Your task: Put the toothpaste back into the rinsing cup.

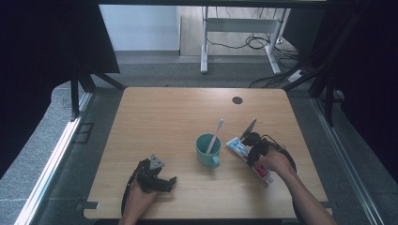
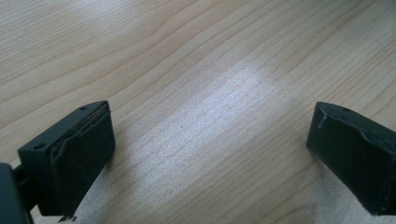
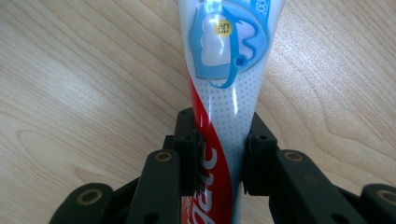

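A white, red and blue toothpaste tube [image 1: 237, 147] lies flat on the wooden table [image 1: 159, 122], right of a teal mug [image 1: 206, 152]. A white toothbrush [image 1: 216, 133] stands in the mug. My right gripper [image 1: 249, 152] reaches down over the tube. In the right gripper view its black jaws sit against both sides of the tube [image 3: 224, 88], and the gripper [image 3: 222, 140] is shut on it. My left gripper [image 1: 168, 182] rests near the table's front edge, left of the mug. Its jaws stand wide apart over bare wood, so this gripper [image 2: 210, 144] is open with nothing in it.
A small dark round spot [image 1: 237, 100] marks the table's far side. Beyond the table stand a white desk frame [image 1: 204, 42] and loose cables [image 1: 263, 44] on the floor. Dark curtains hang on both sides.
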A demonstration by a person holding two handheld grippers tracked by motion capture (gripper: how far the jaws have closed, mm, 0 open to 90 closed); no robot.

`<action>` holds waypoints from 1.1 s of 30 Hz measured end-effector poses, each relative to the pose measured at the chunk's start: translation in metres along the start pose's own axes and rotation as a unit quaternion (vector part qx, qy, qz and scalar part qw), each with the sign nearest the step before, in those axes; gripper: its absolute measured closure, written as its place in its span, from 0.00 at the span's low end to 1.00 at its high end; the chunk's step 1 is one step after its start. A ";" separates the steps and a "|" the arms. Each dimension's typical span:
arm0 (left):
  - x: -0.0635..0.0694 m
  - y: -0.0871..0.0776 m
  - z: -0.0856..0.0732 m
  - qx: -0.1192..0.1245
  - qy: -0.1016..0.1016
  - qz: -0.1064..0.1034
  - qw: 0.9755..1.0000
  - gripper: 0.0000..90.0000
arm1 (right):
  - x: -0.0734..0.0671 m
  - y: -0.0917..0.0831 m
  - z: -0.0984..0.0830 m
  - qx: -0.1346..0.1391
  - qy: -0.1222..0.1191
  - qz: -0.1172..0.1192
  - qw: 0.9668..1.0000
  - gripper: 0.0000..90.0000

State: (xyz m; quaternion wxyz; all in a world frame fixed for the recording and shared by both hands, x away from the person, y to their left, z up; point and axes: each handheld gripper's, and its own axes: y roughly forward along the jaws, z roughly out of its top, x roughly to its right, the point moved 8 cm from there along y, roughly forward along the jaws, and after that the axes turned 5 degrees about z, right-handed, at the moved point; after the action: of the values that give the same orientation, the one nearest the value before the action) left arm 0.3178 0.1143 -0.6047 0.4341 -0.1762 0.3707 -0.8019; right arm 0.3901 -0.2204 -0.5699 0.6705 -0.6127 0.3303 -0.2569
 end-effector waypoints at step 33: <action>0.000 0.000 0.000 0.002 -0.002 0.000 1.000 0.01 | -0.010 -0.045 -0.004 0.127 -0.028 0.015 0.991 0.80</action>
State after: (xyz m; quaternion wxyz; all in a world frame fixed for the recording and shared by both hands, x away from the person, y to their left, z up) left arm 0.3180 0.1138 -0.6047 0.4353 -0.1766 0.3683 -0.8023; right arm 0.3835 -0.2210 -0.5238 0.7557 -0.5242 0.2851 -0.2698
